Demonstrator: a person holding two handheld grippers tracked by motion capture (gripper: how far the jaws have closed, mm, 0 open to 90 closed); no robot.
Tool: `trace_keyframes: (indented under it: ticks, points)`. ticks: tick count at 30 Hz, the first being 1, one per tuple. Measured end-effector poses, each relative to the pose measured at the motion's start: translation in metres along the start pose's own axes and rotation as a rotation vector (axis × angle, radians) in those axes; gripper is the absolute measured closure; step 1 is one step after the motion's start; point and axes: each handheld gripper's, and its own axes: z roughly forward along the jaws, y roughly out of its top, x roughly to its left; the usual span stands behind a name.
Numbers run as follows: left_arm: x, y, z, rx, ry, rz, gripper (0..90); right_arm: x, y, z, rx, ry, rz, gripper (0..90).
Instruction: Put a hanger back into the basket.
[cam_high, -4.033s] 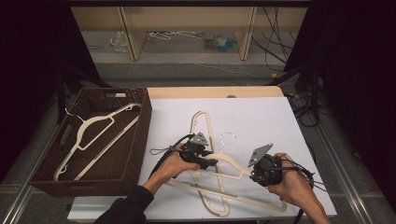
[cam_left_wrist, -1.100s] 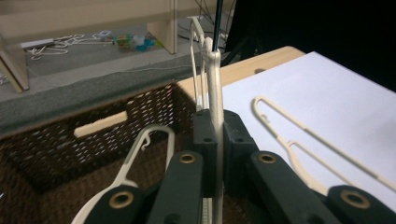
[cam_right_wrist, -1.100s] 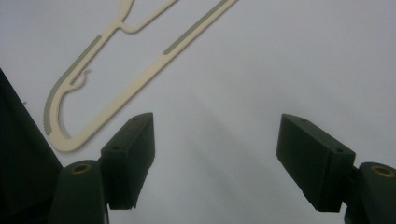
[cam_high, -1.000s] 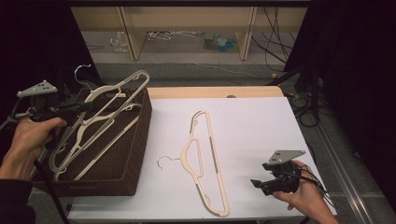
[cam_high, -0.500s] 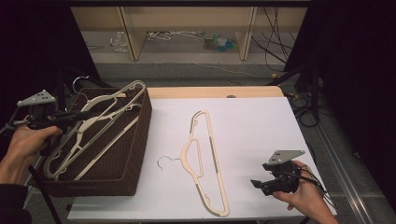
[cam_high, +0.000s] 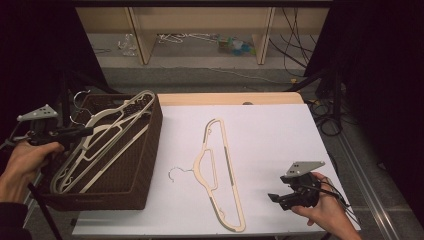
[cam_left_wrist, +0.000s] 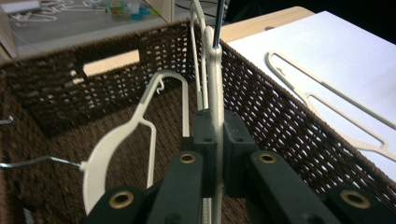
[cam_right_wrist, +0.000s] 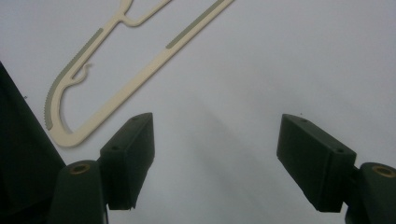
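The left gripper (cam_high: 82, 131) is clenching a cream plastic hanger (cam_left_wrist: 215, 93) by a thin bar, holding it tilted over the brown wicker basket (cam_high: 150, 165) at the table's left edge, with 1 more hanger (cam_left_wrist: 121, 140) lying inside. The right gripper (cam_high: 280, 199) is resting with its jaws spread and nothing between them near the front right corner of the white surface (cam_high: 280, 140). A third hanger (cam_high: 220, 175) is lying flat mid-surface. These hangers are probably light, stiff and a bit slippery, with wire hooks that can snag the weave; a straight bar seems the best hold. Beyond the table, shelving and loose cables are standing in dim light
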Motion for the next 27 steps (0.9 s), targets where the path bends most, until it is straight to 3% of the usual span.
trace_keyframes:
  ticks: [2, 5, 7, 8, 9, 10, 11, 13, 14, 15, 16, 17, 18, 19, 21, 22, 23, 27]
  points:
    - [0.000, -0.004, 0.004, 0.026, 0.005, 0.014, 85.8, 0.000, 0.000, 0.000, 0.010, 0.005, 0.009, 28.7]
    - [0.002, -0.011, 0.015, 0.047, 0.000, -0.001, 85.8, 0.001, -0.001, 0.002, 0.009, 0.004, 0.028, 28.7]
    - [0.004, -0.015, 0.021, 0.091, 0.011, 0.003, 85.7, 0.000, -0.001, 0.001, 0.018, 0.005, 0.010, 28.7]
    - [0.004, -0.017, 0.025, 0.095, 0.018, -0.015, 85.6, 0.000, -0.001, 0.001, 0.016, 0.004, 0.012, 28.7]
    - [0.006, -0.019, 0.027, 0.126, 0.031, 0.003, 85.4, 0.000, -0.001, 0.001, 0.016, 0.006, 0.010, 28.7]
    - [0.006, -0.019, 0.027, 0.126, 0.031, 0.003, 85.3, 0.000, -0.001, 0.001, 0.016, 0.006, 0.010, 28.7]
    - [0.007, -0.022, 0.033, 0.151, 0.063, -0.008, 84.9, 0.000, -0.001, 0.001, 0.016, 0.005, 0.007, 28.7]
    - [0.008, -0.025, 0.036, 0.158, 0.071, -0.021, 84.4, 0.000, -0.002, 0.003, 0.004, -0.002, 0.008, 28.7]
    - [0.011, -0.027, 0.038, 0.179, 0.107, -0.028, 83.8, 0.001, -0.001, 0.002, 0.015, 0.003, 0.006, 28.7]
    - [0.014, -0.028, 0.037, 0.222, 0.128, 0.008, 83.3, 0.002, -0.001, 0.002, 0.016, 0.007, 0.014, 28.7]
    - [0.015, -0.029, 0.038, 0.211, 0.158, -0.003, 82.5, 0.002, -0.001, 0.002, 0.022, 0.009, 0.016, 28.7]
    - [0.015, -0.029, 0.038, 0.211, 0.158, -0.003, 81.7, 0.002, -0.001, 0.002, 0.022, 0.009, 0.016, 28.7]
    - [0.017, -0.030, 0.039, 0.223, 0.207, -0.018, 80.7, 0.002, -0.001, 0.003, 0.016, 0.006, 0.000, 28.7]
    - [0.017, -0.030, 0.039, 0.223, 0.207, -0.018, 80.1, 0.002, -0.001, 0.003, 0.016, 0.006, 0.000, 28.7]
    - [0.017, -0.031, 0.041, 0.244, 0.266, -0.019, 73.8, 0.002, -0.001, 0.003, 0.015, 0.007, 0.002, 28.7]
    - [0.017, -0.031, 0.041, 0.244, 0.266, -0.019, 69.5, 0.002, -0.001, 0.003, 0.015, 0.007, 0.002, 28.7]
    - [0.017, -0.031, 0.040, 0.262, 0.307, -0.022, 66.6, 0.002, -0.002, 0.005, 0.006, 0.003, 0.000, 28.7]
    - [0.019, -0.033, 0.038, 0.238, 0.322, -0.041, 62.2, 0.002, -0.002, 0.004, 0.022, 0.010, 0.001, 28.7]
